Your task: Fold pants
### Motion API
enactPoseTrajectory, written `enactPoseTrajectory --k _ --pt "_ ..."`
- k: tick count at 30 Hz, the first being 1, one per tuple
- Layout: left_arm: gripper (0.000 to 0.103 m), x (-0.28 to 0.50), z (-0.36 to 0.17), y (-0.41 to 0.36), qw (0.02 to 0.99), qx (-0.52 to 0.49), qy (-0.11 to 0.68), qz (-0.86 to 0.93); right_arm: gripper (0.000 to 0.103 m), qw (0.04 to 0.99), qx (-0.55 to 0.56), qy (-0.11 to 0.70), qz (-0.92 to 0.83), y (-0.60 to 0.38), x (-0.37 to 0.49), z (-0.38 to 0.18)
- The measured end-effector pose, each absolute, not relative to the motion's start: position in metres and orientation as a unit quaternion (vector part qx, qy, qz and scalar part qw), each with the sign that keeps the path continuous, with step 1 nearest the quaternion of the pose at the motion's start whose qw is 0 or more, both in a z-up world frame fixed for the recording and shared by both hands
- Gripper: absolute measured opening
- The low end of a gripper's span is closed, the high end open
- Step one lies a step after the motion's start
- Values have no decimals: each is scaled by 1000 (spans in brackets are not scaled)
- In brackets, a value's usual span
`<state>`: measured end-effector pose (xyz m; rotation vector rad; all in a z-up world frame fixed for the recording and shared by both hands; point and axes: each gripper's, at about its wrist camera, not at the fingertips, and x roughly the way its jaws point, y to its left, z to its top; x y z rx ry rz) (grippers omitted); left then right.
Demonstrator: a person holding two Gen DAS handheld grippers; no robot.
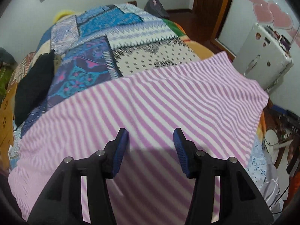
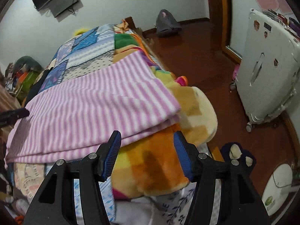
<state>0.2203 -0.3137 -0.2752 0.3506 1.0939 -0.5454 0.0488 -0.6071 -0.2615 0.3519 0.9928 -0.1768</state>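
My left tool [image 1: 151, 142] hangs open and empty right over the striped pants [image 1: 142, 101], which lie on the bed [image 2: 159, 161], long axis running lower left to upper right. My right tool [image 2: 147, 142], also open and empty, sits just off their near right corner, over the orange blanket. Only the right view shows the stacked folded edges; the left shows the flat top.

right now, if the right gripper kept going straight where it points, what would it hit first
Most likely the orange plush blanket on the bed: it fills the gap between the right gripper's open jaws. The edge of the folded pink striped pants lies just up and left of that line, so depth leaves some doubt.
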Motion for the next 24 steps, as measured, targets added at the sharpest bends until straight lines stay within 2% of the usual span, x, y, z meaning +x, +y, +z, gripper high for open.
enactPoseTrajectory --k 2,4,14,22,23,24 --pt "60 220 -280 -316 811 167 502 -250 54 864 167 468 -81 -613 60 -259" --pt "63 221 -282 -317 816 165 497 -246 54 869 160 462 -70 -617 74 -254" --pt "70 225 -287 -311 829 136 488 -238 54 879 125 460 -9 -633 185 -254" --pt "74 229 -290 -308 832 124 486 -238 54 857 99 506 11 -630 240 -291" --pt "74 230 -290 -308 832 122 486 -238 51 855 96 510 12 -630 243 -295" --pt "74 230 -290 -307 832 121 486 -238 41 854 92 513 13 -630 246 -299"
